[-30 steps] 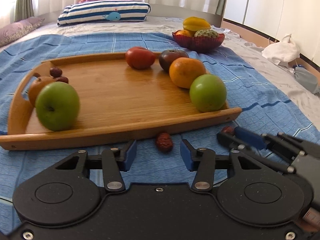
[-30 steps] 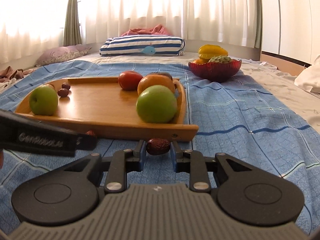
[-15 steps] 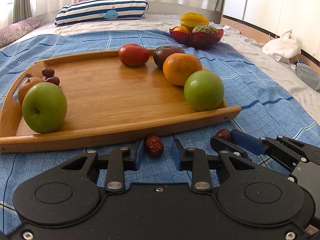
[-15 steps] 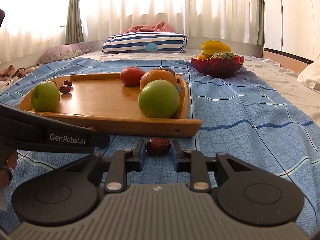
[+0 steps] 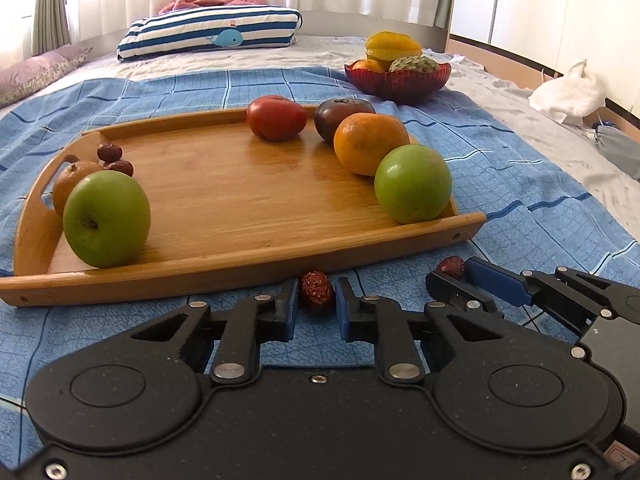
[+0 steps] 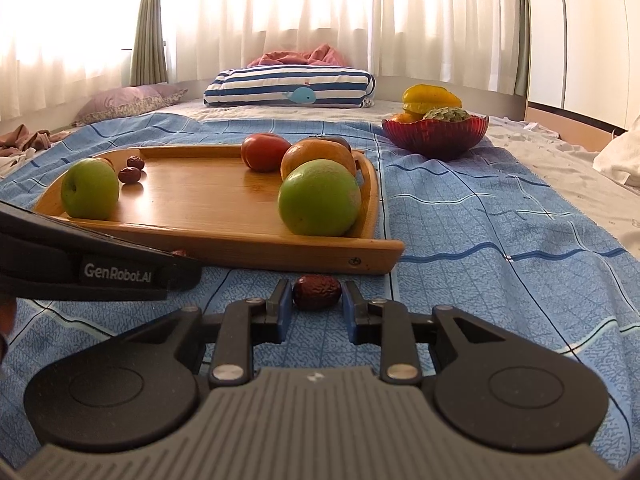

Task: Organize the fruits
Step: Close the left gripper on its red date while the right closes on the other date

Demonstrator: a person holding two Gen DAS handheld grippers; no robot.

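Two dried red dates lie on the blue blanket just before the wooden tray (image 5: pixel 240 272). My left gripper (image 5: pixel 317 297) is closing tight on one date (image 5: pixel 317 291), its blue pads against both sides. My right gripper (image 6: pixel 317 299) is shut on the other date (image 6: pixel 317 292), and it also shows in the left wrist view as the right gripper (image 5: pixel 456 276) with its date (image 5: pixel 451 266). On the tray sit two green apples (image 5: pixel 106 218) (image 5: pixel 412 188), an orange (image 5: pixel 370 144), a tomato (image 5: pixel 276 117), a dark fruit (image 5: pixel 340 114) and two more dates (image 5: pixel 110 152).
A red bowl (image 5: pixel 396 80) of fruit stands on the bed beyond the tray's far right corner. A striped pillow (image 5: pixel 212 30) lies at the head of the bed. A white bag (image 5: pixel 568 94) rests off the bed's right side. The left gripper's body (image 6: pixel 100 268) crosses the right wrist view.
My left gripper's jaws came together from wide apart until the pads met the date. My right gripper stayed shut on its date without moving.
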